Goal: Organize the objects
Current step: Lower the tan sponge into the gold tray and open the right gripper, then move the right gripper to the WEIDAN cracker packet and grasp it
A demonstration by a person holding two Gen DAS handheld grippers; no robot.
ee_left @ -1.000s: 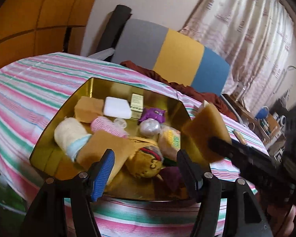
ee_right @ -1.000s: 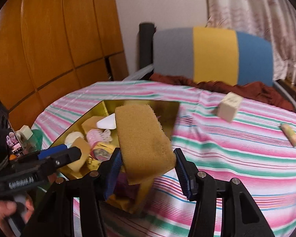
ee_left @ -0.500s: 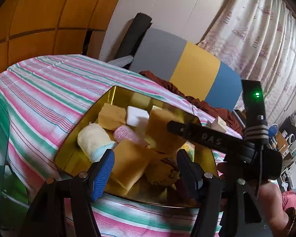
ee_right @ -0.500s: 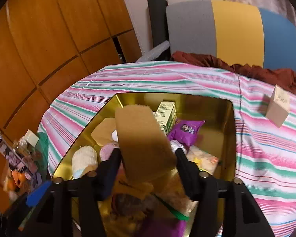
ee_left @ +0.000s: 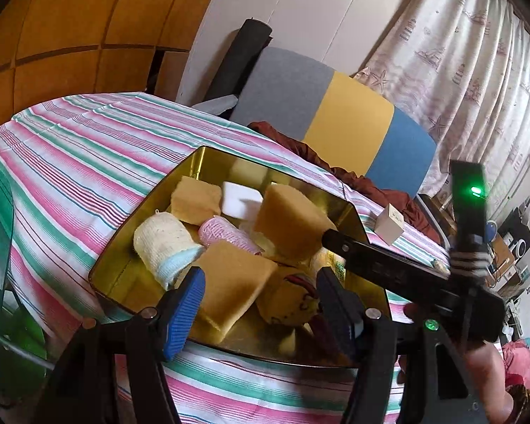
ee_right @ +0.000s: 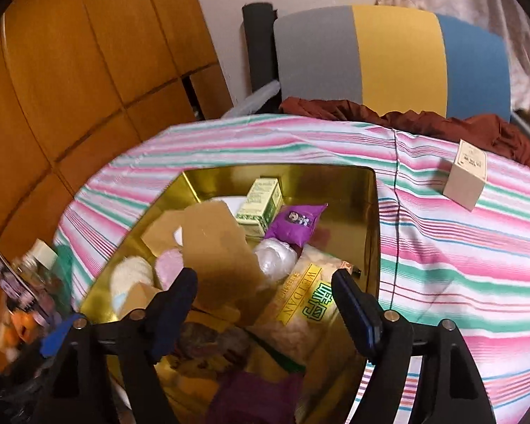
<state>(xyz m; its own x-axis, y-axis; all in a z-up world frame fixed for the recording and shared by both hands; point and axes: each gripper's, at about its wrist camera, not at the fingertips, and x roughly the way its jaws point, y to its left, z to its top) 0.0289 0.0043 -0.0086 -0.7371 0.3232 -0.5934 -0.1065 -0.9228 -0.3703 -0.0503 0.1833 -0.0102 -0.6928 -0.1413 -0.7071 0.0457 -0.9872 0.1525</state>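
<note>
A gold tray (ee_left: 130,247) (ee_right: 367,212) sits on the striped table and holds several items. A tan sponge (ee_right: 217,254) (ee_left: 286,222) lies tilted on the pile in the tray, between and just beyond my right fingers but free of them. My right gripper (ee_right: 265,304) is open above the tray's near side. My left gripper (ee_left: 259,305) is open and empty over the tray's near edge, above another tan sponge (ee_left: 229,286) and a yellow plush (ee_left: 293,296). A beige box (ee_right: 464,173) (ee_left: 390,222) stands on the cloth to the tray's right.
In the tray: a green carton (ee_right: 259,203), a purple packet (ee_right: 296,222), a yellow snack bag (ee_right: 304,311), a cream roll (ee_left: 162,243), a pink roll (ee_left: 222,233) and a white pad (ee_left: 240,203). A grey-yellow-blue chair (ee_right: 388,56) stands behind the table.
My right gripper carried the tan sponge left over the tray, lowered it and opened; the sponge now rests on the pile. My left gripper stayed open.
</note>
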